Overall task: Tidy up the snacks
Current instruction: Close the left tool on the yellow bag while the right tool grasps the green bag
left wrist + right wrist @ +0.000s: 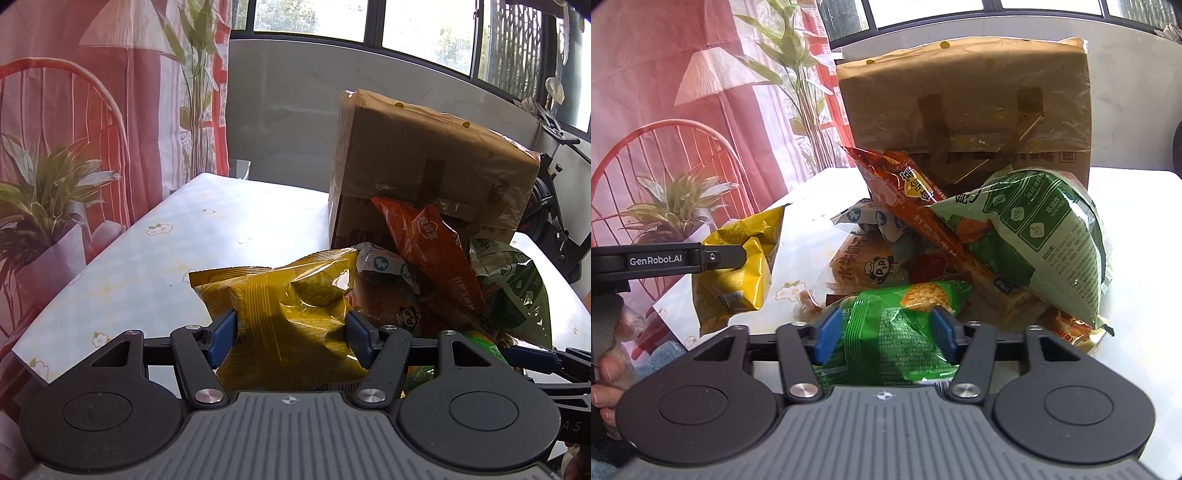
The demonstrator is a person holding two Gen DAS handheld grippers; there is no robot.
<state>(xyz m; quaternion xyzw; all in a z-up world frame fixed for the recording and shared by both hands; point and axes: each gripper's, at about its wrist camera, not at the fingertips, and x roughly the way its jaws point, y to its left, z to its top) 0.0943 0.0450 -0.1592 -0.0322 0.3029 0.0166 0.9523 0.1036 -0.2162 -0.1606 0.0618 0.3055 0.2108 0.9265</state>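
A cardboard box (964, 99) stood on the bench (147, 258) behind a heap of snack packets (960, 229). The left tongs (291, 338) clenched a yellow packet (280, 306), lifted beside the heap, while the right tongs (884, 338) gripped a green packet (897, 325) at the heap's near edge.

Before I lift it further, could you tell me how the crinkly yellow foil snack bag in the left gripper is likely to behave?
The yellow foil snack bag will probably flop: in the right wrist view it sags below the left gripper. It looks puffed with air, so likely light. Its glossy film may slip between the blue pads.
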